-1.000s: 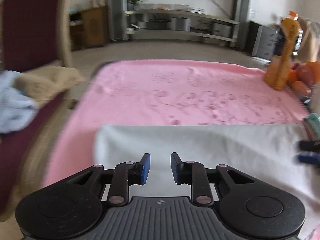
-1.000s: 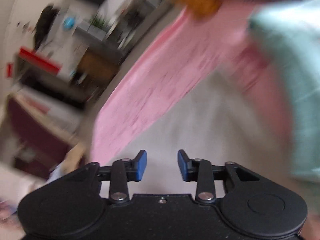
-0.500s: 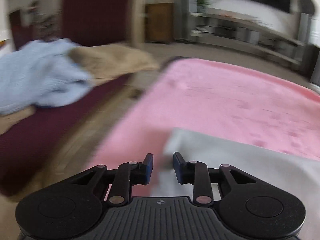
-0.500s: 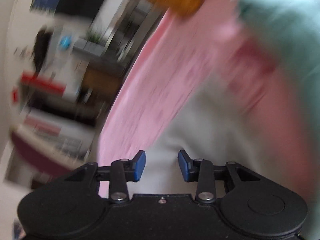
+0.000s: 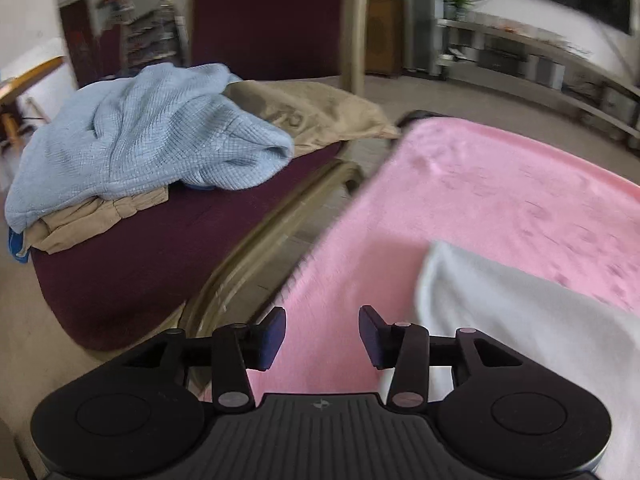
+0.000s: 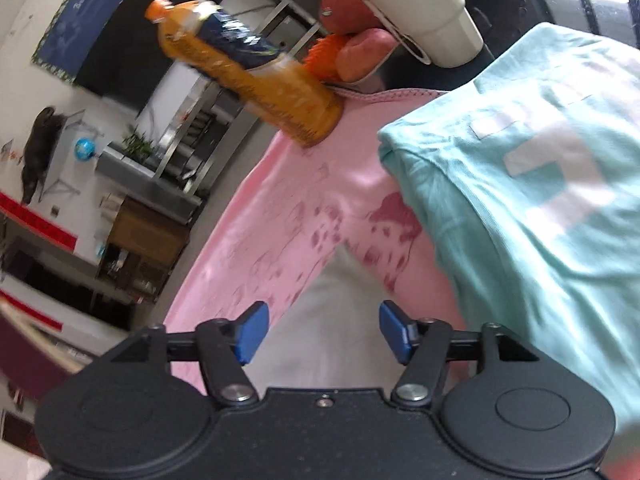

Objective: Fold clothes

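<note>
**Both grippers open and empty over the pink tabletop cover**

Here the left gripper [image 5: 322, 334] hangs above the near left part of the pink cloth [image 5: 500, 200] that covers the tabletop, its blue-padded fingers [image 5: 274, 336] spread wide with nothing between them. A white garment [image 5: 520, 320] lies flat on the pink cloth to the right of that gripper; its rounded corner sits just beside the right finger, and whether they touch cannot be told. Past the tabletop's left edge stands a dark maroon chair [image 5: 132, 264], and on its seat rests a heap of clothes: a light blue knitted sweater [image 5: 148, 136] on top, with a beige garment [image 5: 316, 112] under and behind it.

In the right wrist view the right gripper [image 6: 322, 332] is likewise wide open and holds nothing. Between and just ahead of its fingers lies the white garment [image 6: 324, 320], narrowing to a point on the pink cloth [image 6: 280, 208]. To the right, a folded mint-green T-shirt [image 6: 520, 208] with a pale printed patch lies on the pink cloth, close to the white garment but apart from it. At the far edge of the cloth stands an orange drink bottle [image 6: 248, 68] with a blue label, and next to it a white pot [image 6: 420, 12] and some orange and red fruit [image 6: 356, 56].
</note>
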Demonstrator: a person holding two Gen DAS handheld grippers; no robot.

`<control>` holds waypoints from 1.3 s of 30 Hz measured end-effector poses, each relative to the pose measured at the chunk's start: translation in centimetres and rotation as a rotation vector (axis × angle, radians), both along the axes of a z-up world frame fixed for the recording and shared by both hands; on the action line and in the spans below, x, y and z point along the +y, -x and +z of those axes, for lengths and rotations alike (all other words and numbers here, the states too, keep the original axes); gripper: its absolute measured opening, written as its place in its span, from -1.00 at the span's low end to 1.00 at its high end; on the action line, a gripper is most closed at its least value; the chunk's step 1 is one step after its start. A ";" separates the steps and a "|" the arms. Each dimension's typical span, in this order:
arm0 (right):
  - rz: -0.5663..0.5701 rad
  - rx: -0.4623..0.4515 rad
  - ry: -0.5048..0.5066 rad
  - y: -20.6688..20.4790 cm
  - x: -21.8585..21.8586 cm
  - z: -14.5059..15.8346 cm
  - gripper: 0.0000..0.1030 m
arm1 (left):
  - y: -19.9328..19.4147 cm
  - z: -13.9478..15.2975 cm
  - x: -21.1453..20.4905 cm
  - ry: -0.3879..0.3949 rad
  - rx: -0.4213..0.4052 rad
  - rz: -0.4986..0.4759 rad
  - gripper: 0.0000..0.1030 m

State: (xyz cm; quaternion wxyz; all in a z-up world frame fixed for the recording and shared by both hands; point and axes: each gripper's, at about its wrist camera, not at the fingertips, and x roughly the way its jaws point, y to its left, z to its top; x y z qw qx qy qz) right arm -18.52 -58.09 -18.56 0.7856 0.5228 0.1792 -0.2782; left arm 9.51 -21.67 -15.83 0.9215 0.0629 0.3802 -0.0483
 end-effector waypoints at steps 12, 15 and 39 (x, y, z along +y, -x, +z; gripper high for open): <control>0.184 0.083 -0.025 8.2 9.0 0.8 0.39 | 16.0 -1.9 -4.3 -0.082 0.071 -0.565 0.38; 0.195 0.060 -0.069 9.0 9.3 0.1 0.39 | 16.6 -1.9 -4.7 -0.087 0.064 -0.576 0.44; 0.026 0.192 -0.027 6.3 8.7 -2.1 0.13 | 14.2 -3.8 -3.8 -0.080 0.173 -0.501 0.60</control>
